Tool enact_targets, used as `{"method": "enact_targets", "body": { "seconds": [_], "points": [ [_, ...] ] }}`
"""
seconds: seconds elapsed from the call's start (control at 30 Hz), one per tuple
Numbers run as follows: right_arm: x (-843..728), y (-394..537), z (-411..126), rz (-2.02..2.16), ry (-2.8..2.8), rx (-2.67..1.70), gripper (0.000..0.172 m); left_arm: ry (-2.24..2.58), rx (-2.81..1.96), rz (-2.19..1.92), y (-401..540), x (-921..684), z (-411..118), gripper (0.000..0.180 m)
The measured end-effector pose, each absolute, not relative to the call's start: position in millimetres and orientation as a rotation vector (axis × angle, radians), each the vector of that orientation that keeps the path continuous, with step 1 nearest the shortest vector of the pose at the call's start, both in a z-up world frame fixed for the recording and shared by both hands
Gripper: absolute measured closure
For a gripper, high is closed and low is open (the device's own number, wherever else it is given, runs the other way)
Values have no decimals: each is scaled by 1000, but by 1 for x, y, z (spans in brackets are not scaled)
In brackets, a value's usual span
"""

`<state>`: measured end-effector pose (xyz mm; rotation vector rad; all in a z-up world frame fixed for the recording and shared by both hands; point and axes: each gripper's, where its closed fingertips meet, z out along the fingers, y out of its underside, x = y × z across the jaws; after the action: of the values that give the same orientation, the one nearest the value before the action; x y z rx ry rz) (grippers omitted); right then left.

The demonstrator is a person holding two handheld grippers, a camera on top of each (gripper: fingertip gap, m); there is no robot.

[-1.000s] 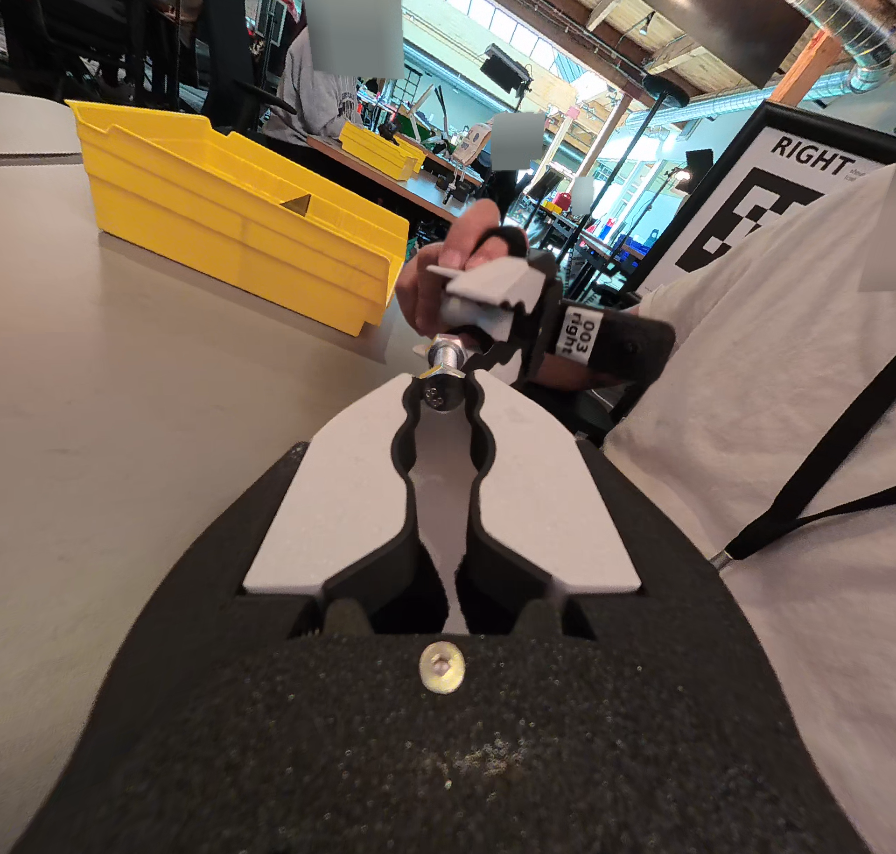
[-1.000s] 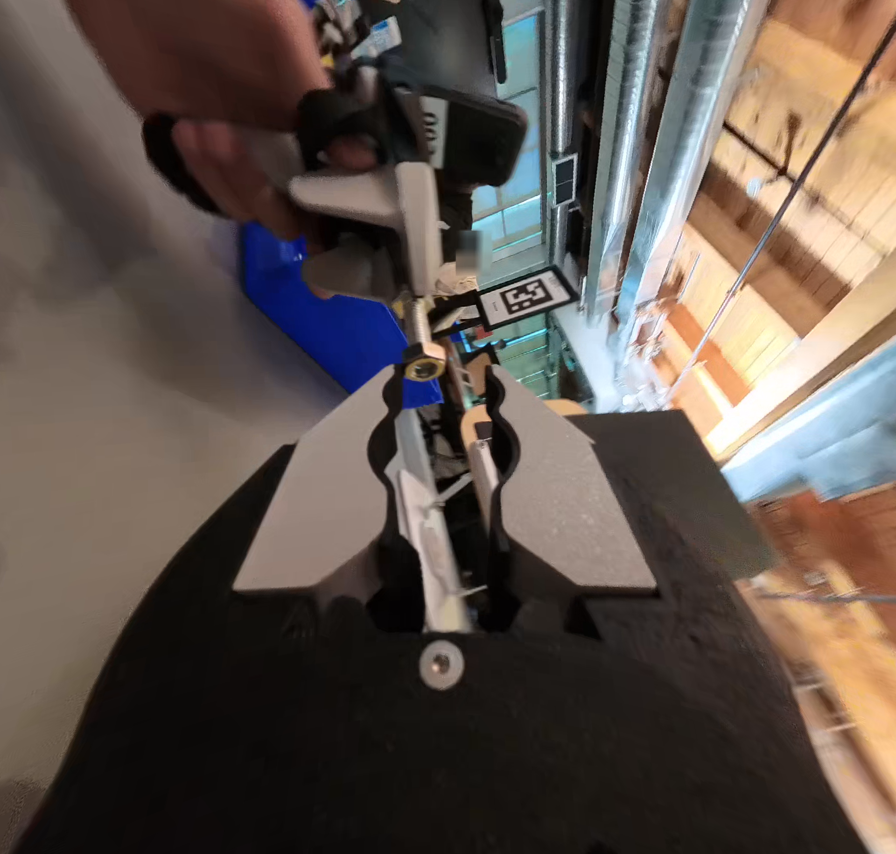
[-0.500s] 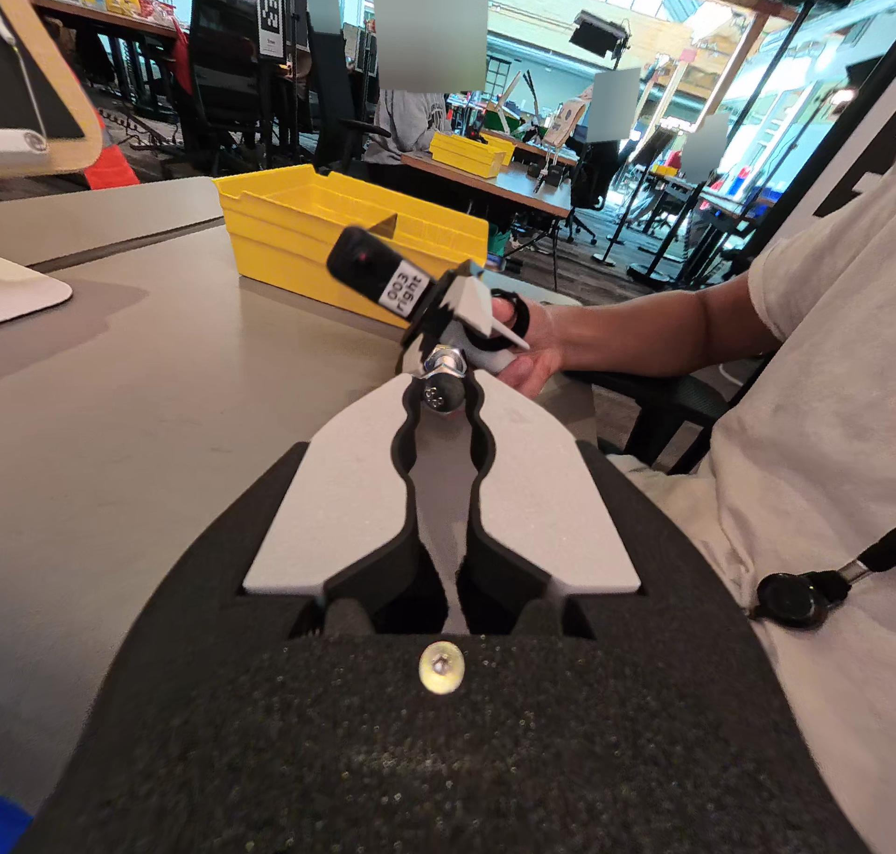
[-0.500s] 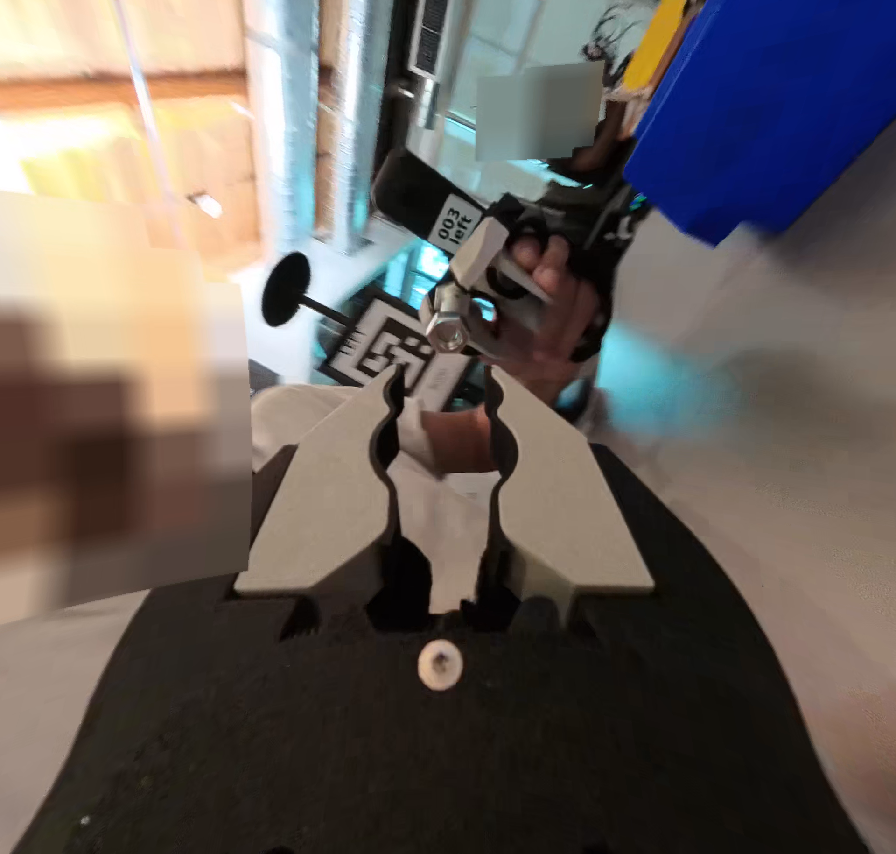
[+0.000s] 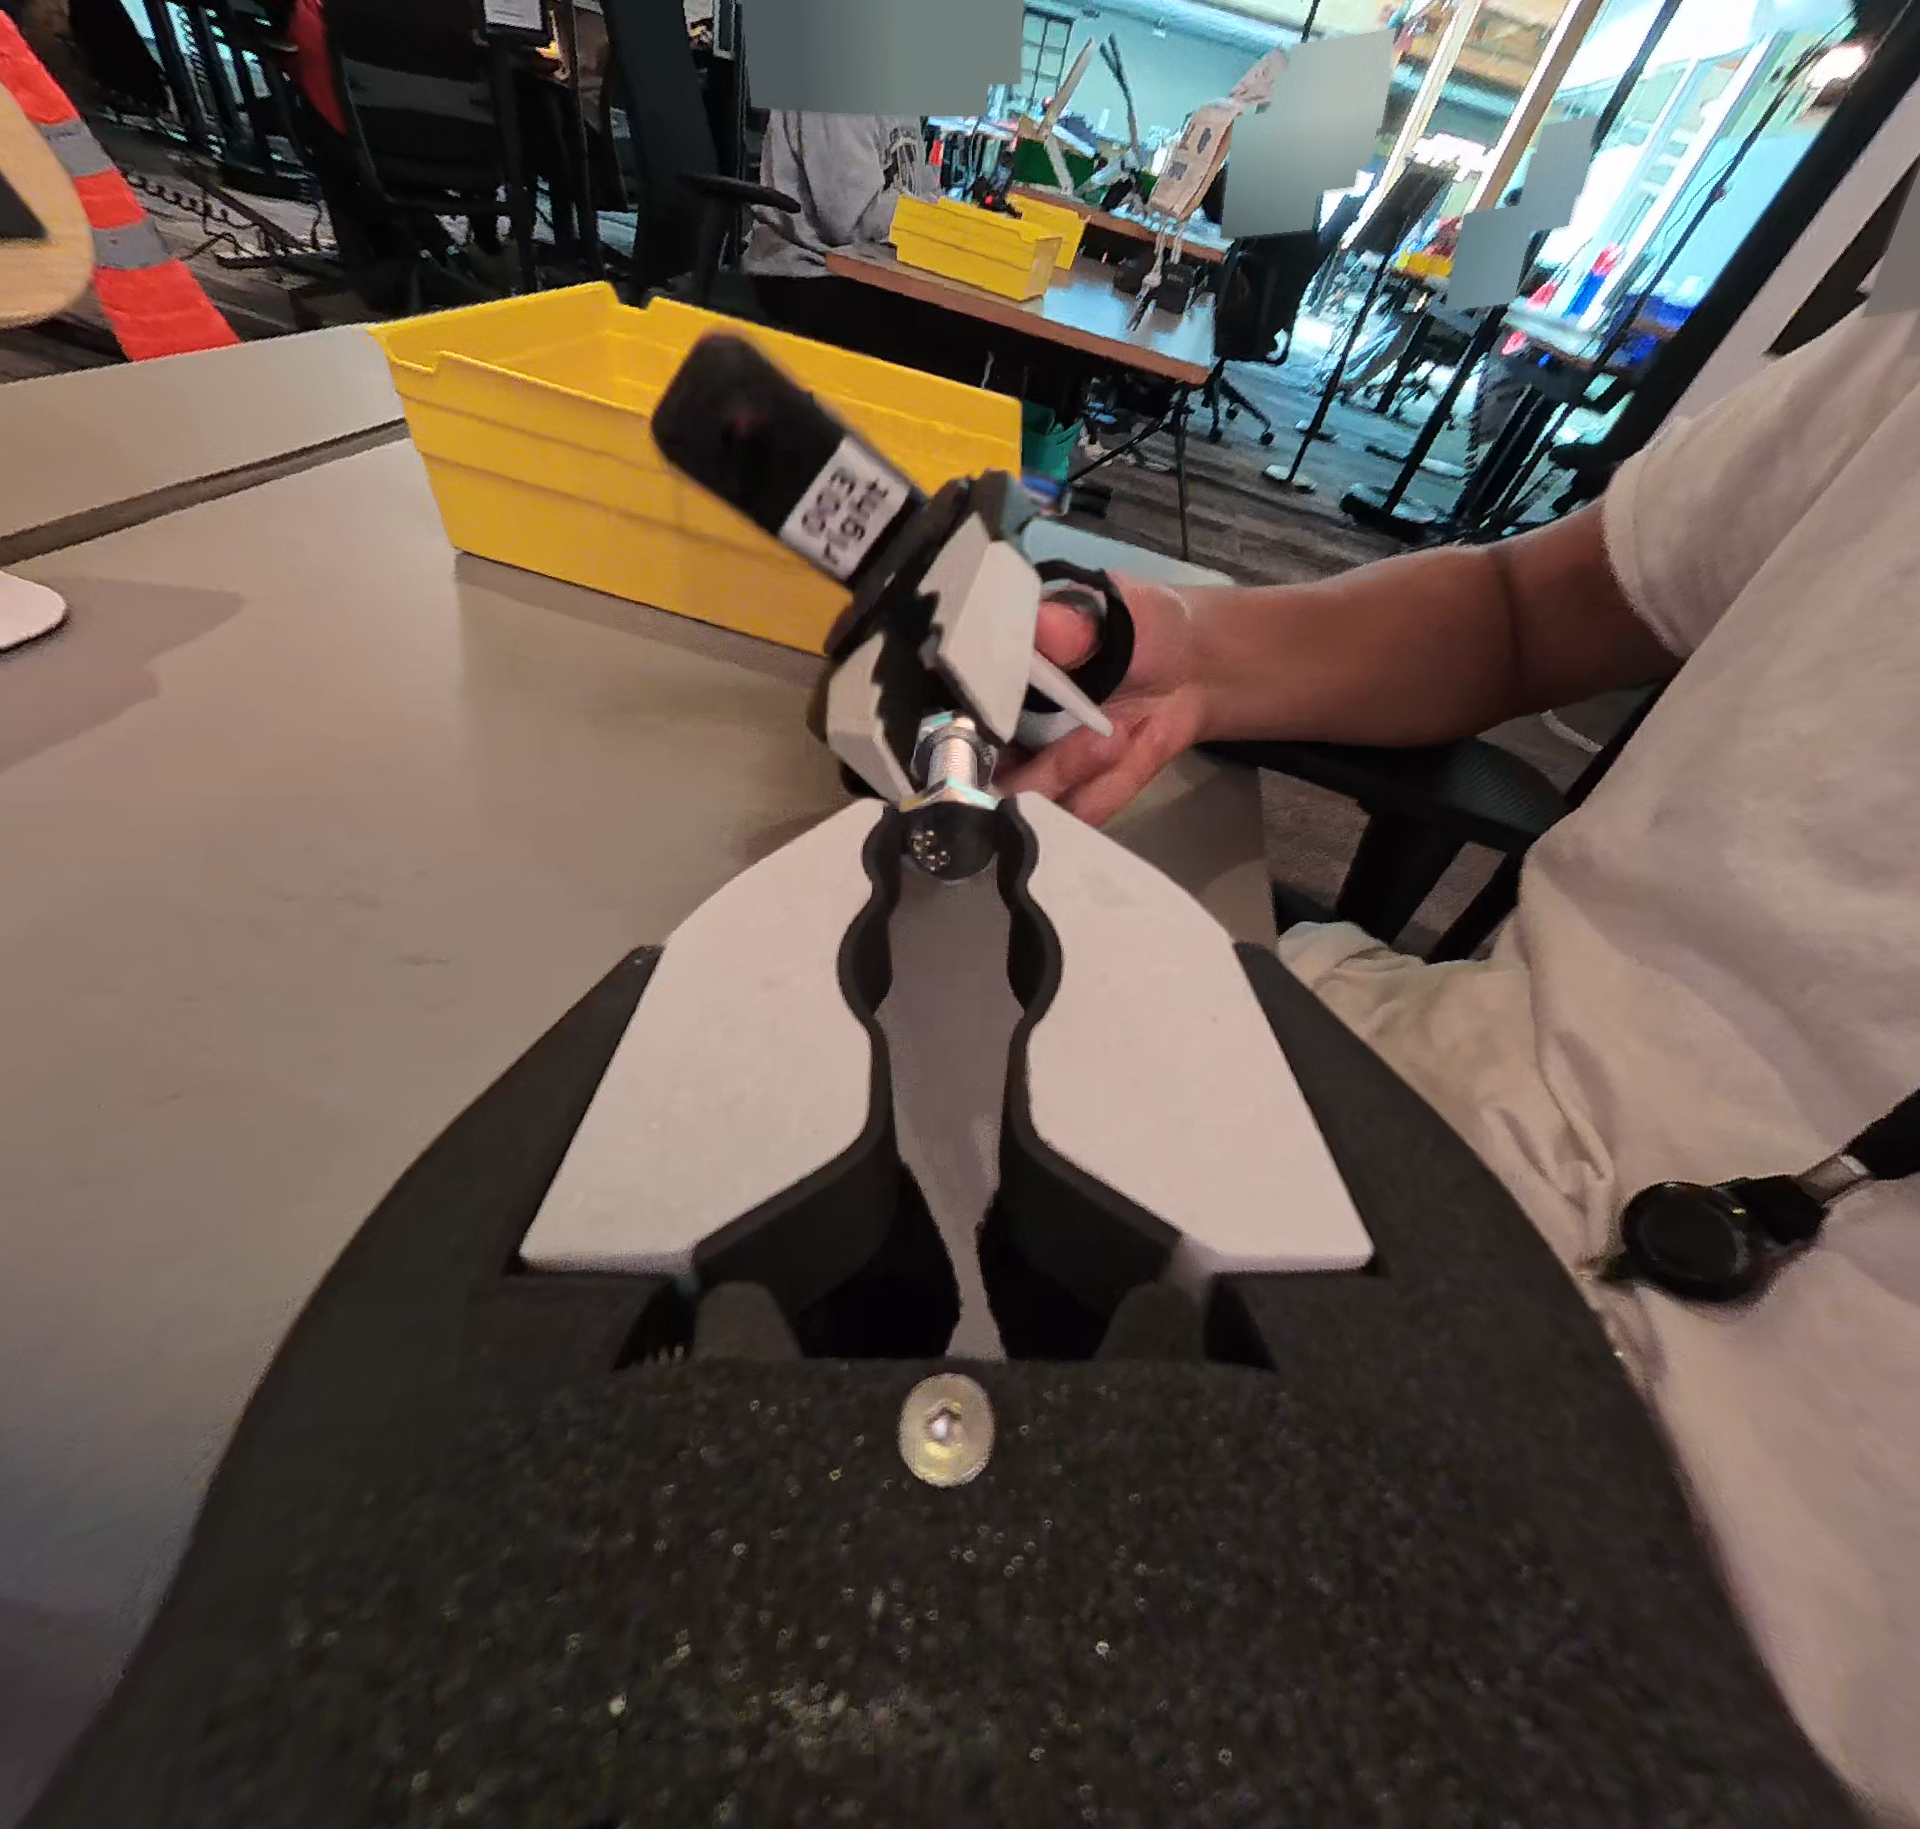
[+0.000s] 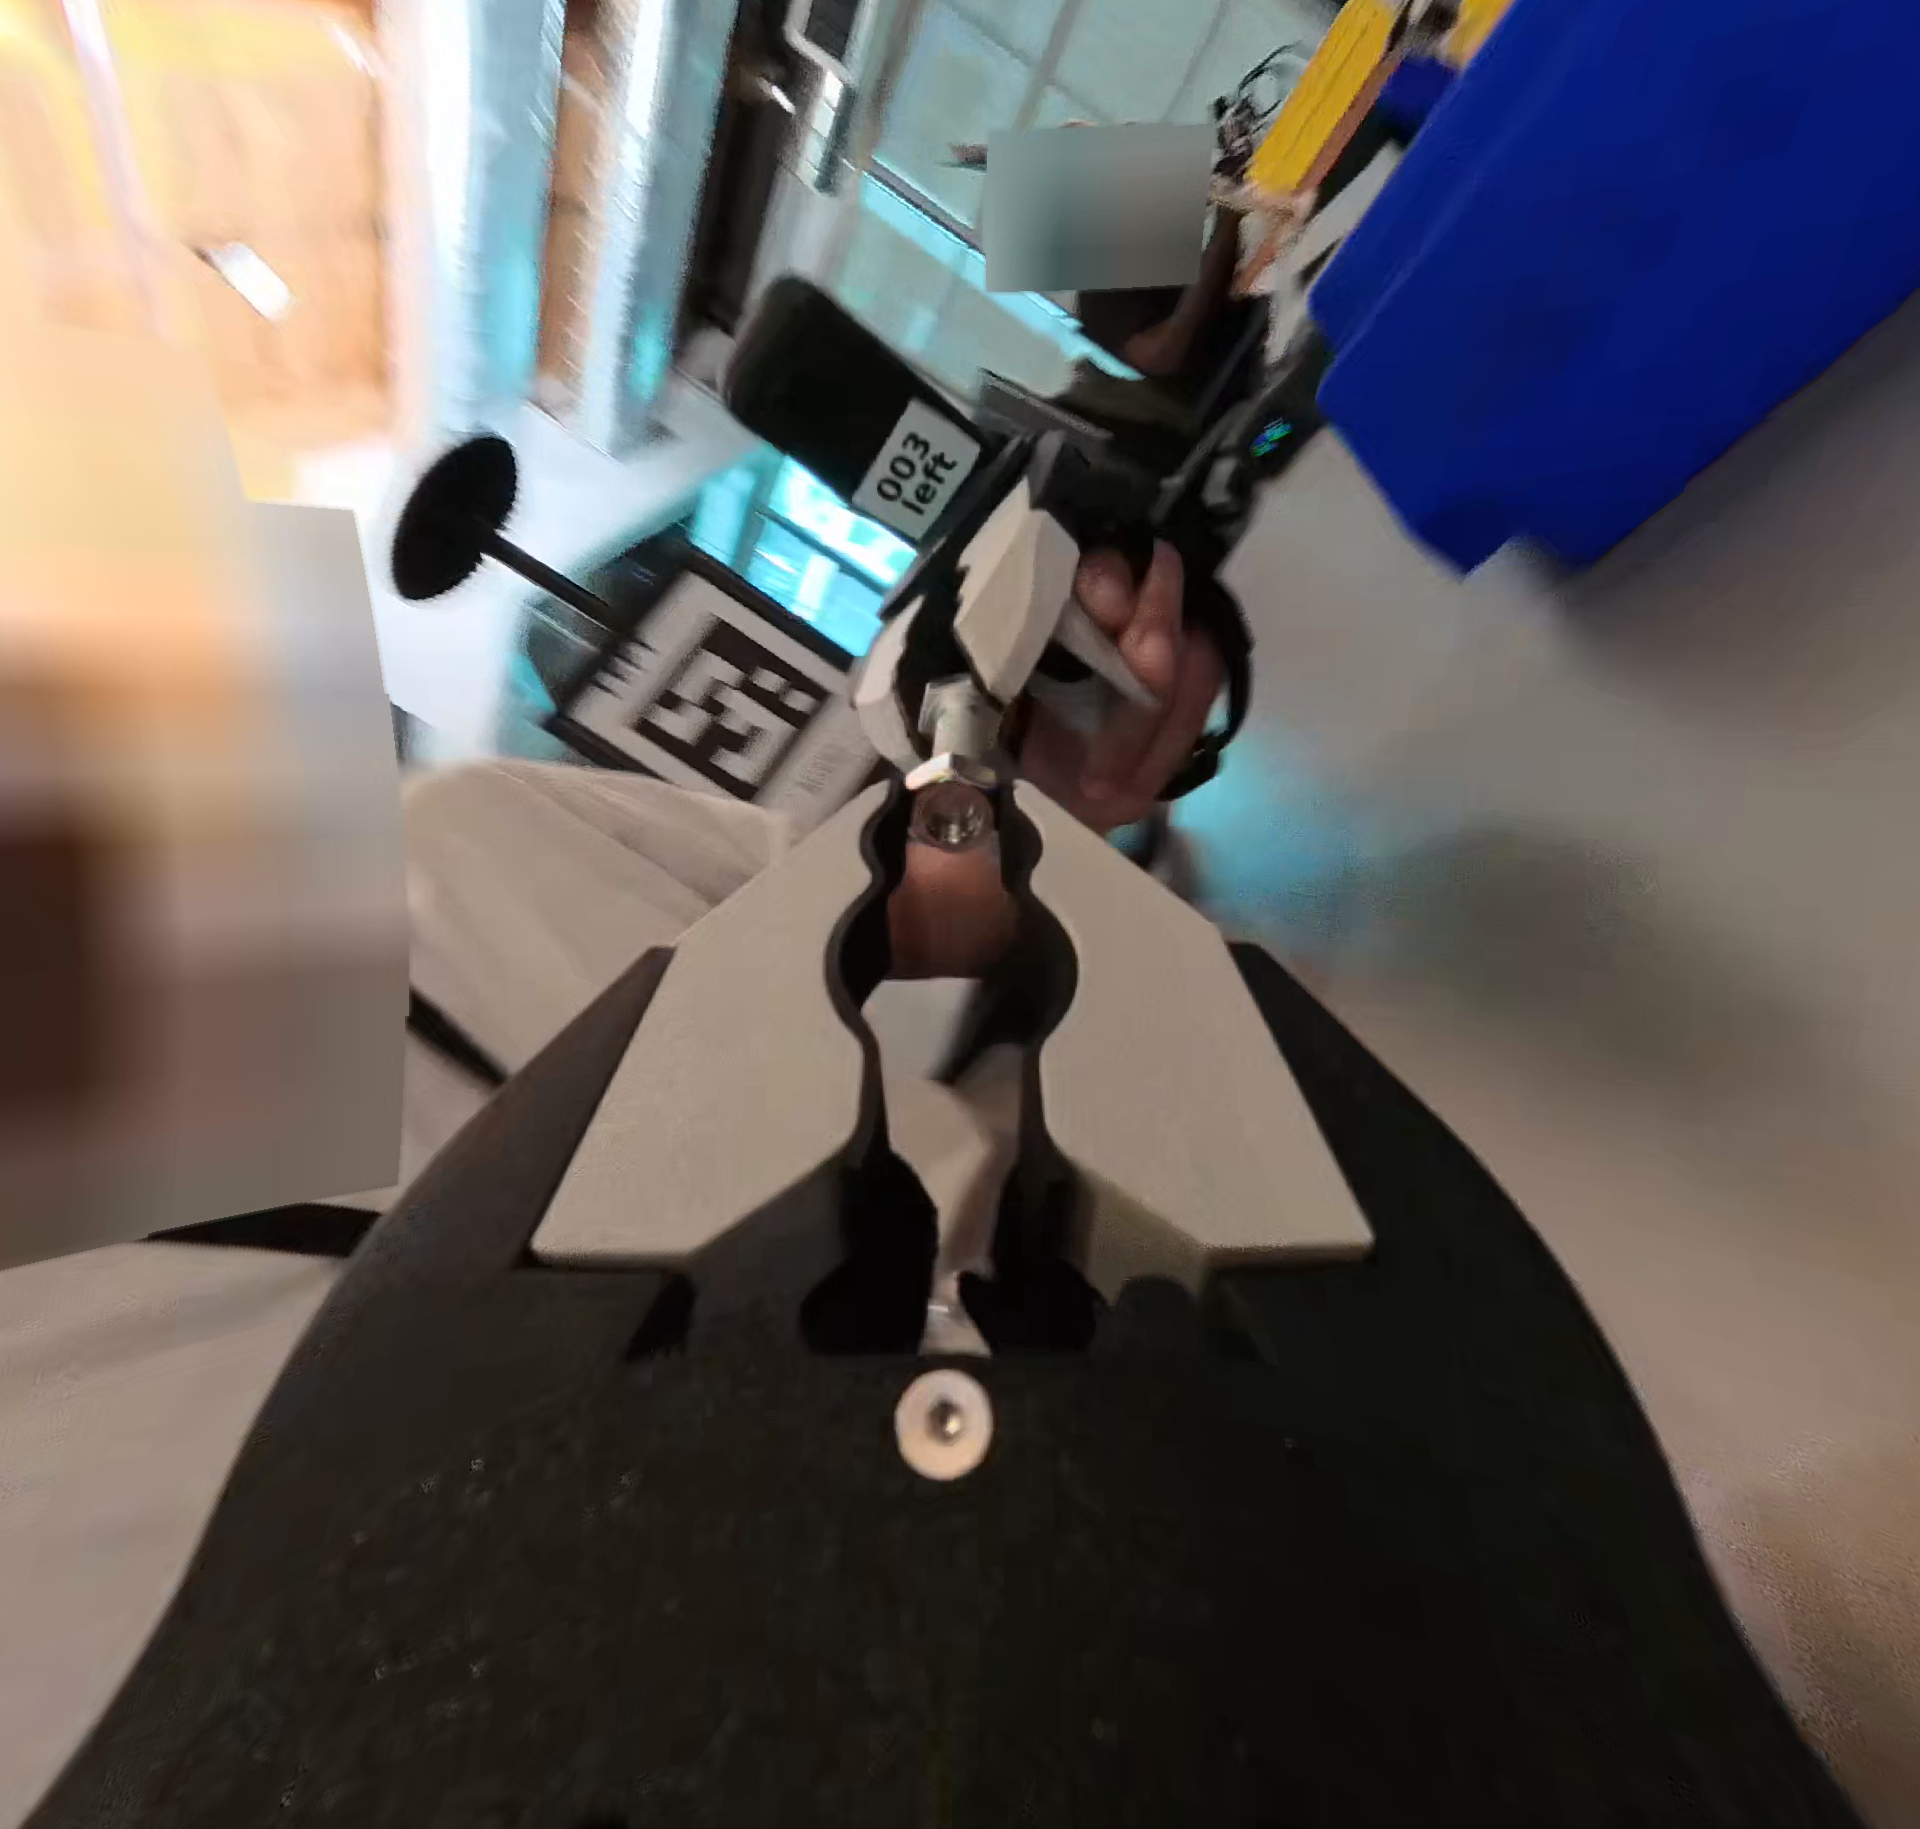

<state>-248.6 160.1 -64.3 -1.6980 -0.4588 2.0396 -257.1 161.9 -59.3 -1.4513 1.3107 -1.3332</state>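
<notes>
Both grippers meet tip to tip above the grey table [image 5: 312, 844], joined by 1 silver bolt [image 5: 951, 756] with threaded shank. The left gripper [image 5: 948, 844] has its jaws narrowed onto the bolt's dark round head [image 5: 940, 849], which sits in the notch at the fingertips with a pad against each side. The right gripper [image 5: 920, 730] comes in from above and beyond, tilted, held by a hand [image 5: 1112, 730] — its 2 grey fingers are closed about the far end of the shank, where a silver hex nut [image 5: 948, 727] sits; a second hex nut [image 5: 951, 794] lies on the shank just ahead of the head. In the right wrist view the shank end [image 6: 951, 823] shows between that gripper's own fingertips, with the left gripper [image 6: 951, 740] opposite. A yellow bin [image 5: 623, 449] stands on the table behind the grippers, and a blue bin [image 6: 1610, 273] lies at the other side. A person in a white shirt [image 5: 1714, 844] sits close beside the table.
</notes>
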Motion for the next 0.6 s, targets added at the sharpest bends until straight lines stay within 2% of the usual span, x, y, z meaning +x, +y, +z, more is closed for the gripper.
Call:
{"method": "enact_targets", "body": {
  "seconds": [0.03,0.3,0.47,0.53,0.6],
  "points": [
    [-249,159,-61,1874,-568,-1681,155,1295,-1451,-1378,161,-258,-57,163],
    [-248,149,-55,438,-1284,-1272,155,1247,-1450,-1669,150,-259,-47,163],
    [-243,152,-60,-447,-1418,-832,155,1272,-1491,-1663,149,-256,-55,163],
    [-242,154,-59,-644,-1402,-716,155,1264,-1498,-1671,150,-256,-55,163],
    [-244,153,-57,-634,-1375,-713,155,1256,-1494,-1684,151,-257,-54,163]
  ]
}}
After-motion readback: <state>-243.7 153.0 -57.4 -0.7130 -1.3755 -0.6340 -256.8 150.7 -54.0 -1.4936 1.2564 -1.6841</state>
